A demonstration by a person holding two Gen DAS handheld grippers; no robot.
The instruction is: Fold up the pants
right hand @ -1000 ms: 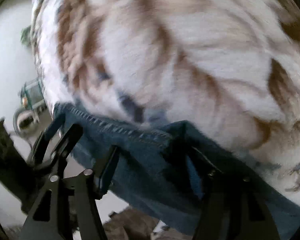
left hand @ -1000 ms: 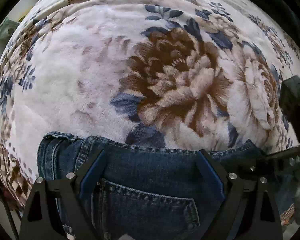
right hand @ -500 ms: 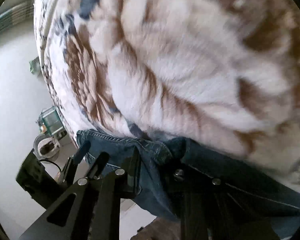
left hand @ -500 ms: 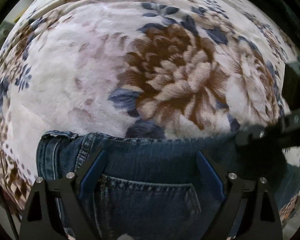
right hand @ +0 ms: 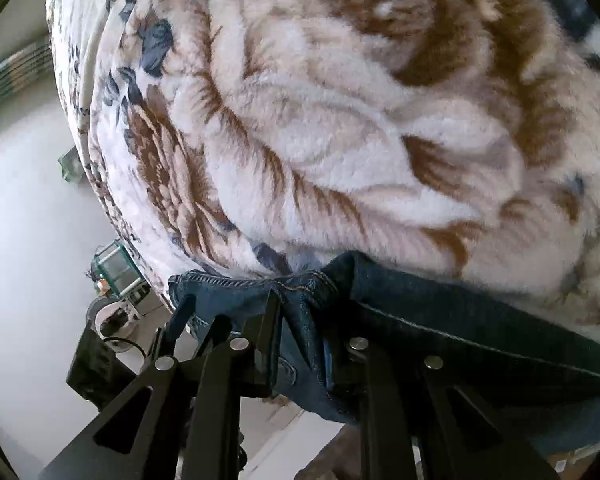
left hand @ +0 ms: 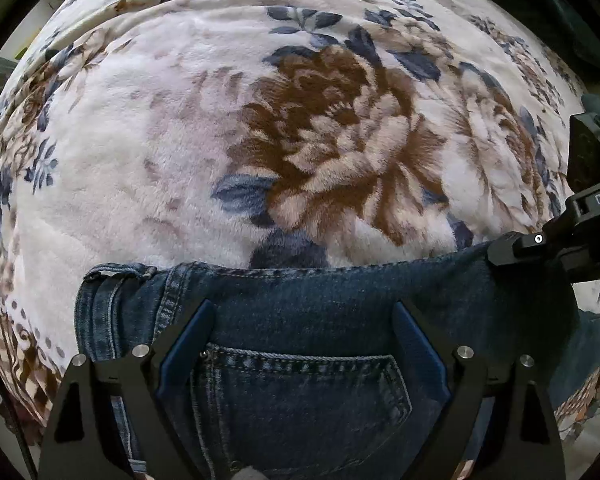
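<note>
Dark blue denim pants (left hand: pixel 308 292) lie at the near edge of a floral fleece blanket (left hand: pixel 140 140), back pocket (left hand: pixel 300 392) up and waistband stretched straight. My left gripper (left hand: pixel 302 320) points down over the pocket, open wide, its blue pads resting on the denim. My right gripper (right hand: pixel 300 320) pinches a bunched waistband corner (right hand: pixel 312 284); its jaws are opening slightly with the denim still squeezed between them. Its tip (left hand: pixel 500 248) shows at the pants' right end in the left wrist view. The left gripper's fingers (right hand: pixel 180 314) show at the left in the right wrist view.
The blanket (right hand: pixel 340 140) covers a bed whose edge drops to a pale floor (right hand: pixel 28 220). Beside the bed on the floor stand a green-framed glass box (right hand: pixel 116 268) and a white ring-shaped object (right hand: pixel 108 316). A dark object (left hand: pixel 560 20) lies at the bed's far right.
The right gripper's jaws narrowed from wide apart to a pinch on the waistband corner, and it rolled. The waistband's right end rose and the band pulled straight. The left gripper stayed put.
</note>
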